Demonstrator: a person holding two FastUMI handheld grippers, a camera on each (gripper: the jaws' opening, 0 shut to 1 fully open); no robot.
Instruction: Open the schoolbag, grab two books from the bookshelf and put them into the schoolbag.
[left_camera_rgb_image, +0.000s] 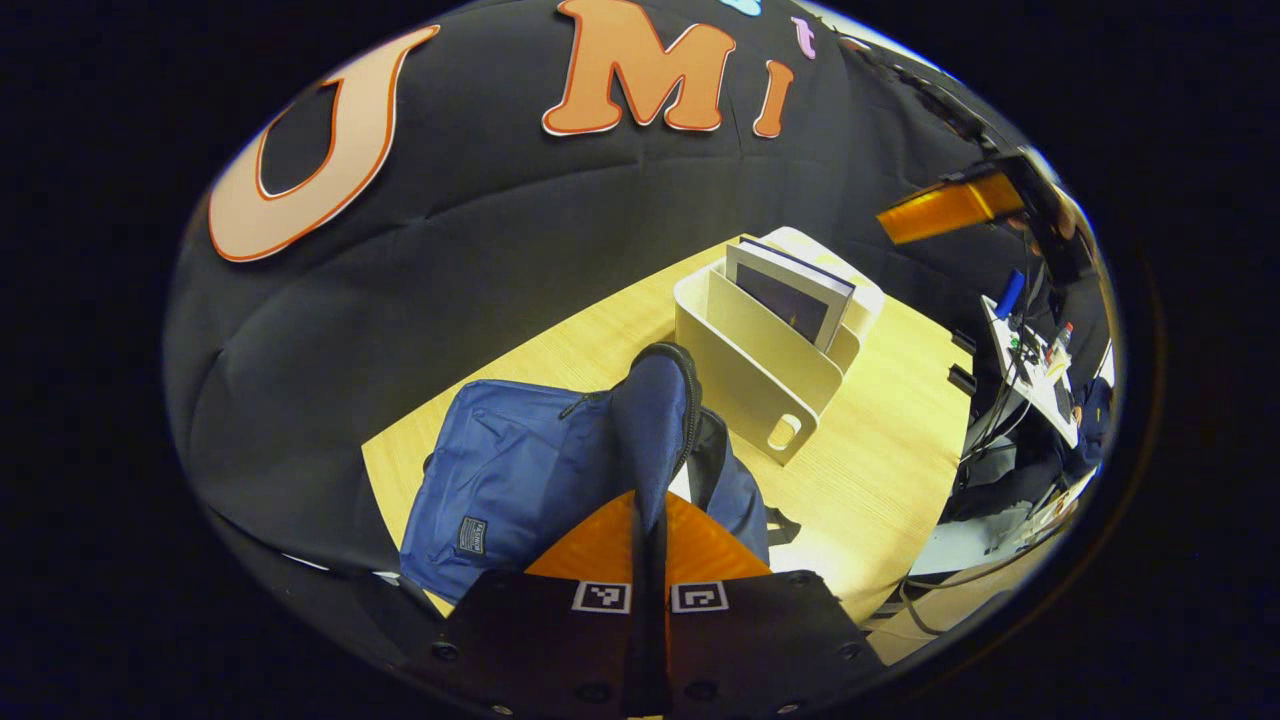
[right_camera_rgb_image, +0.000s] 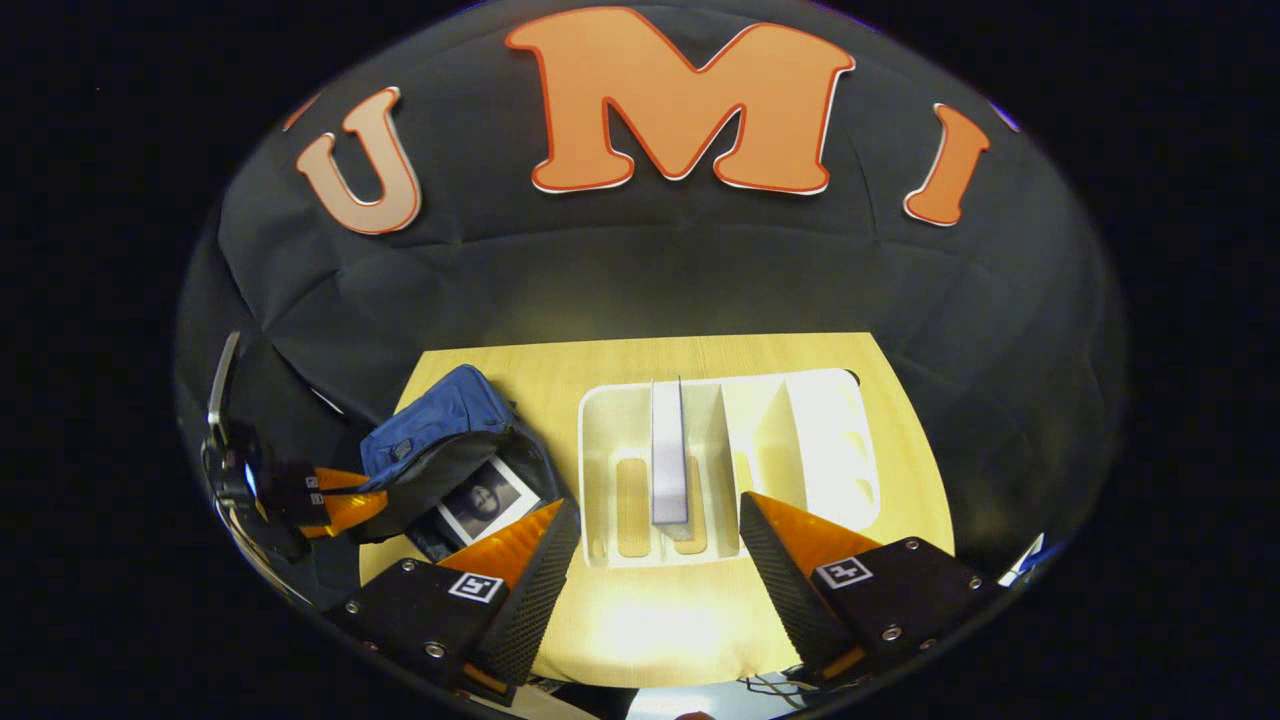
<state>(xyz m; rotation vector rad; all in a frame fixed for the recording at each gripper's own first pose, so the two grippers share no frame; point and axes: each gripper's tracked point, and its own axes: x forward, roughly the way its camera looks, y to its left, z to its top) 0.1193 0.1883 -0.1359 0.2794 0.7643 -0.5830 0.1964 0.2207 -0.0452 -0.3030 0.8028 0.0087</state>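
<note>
With the left gripper (left_camera_rgb_image: 648, 540) clamped on the blue schoolbag's (left_camera_rgb_image: 520, 480) flap, 1 book (right_camera_rgb_image: 487, 505) inside and 1 book (right_camera_rgb_image: 669, 450) upright in the white bookshelf (right_camera_rgb_image: 820, 440), the right gripper (right_camera_rgb_image: 650, 560), fingers apart above, could tip that book by descending off-centre.

Bright overhead glare washes the table (right_camera_rgb_image: 640, 620); fisheye bending warps sharp, dim edges.

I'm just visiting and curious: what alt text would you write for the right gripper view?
The right hand-held gripper hangs open above a white bookshelf holding one upright book on a wooden table. To the left, the other hand-held gripper holds open a blue schoolbag with a book inside.
</note>
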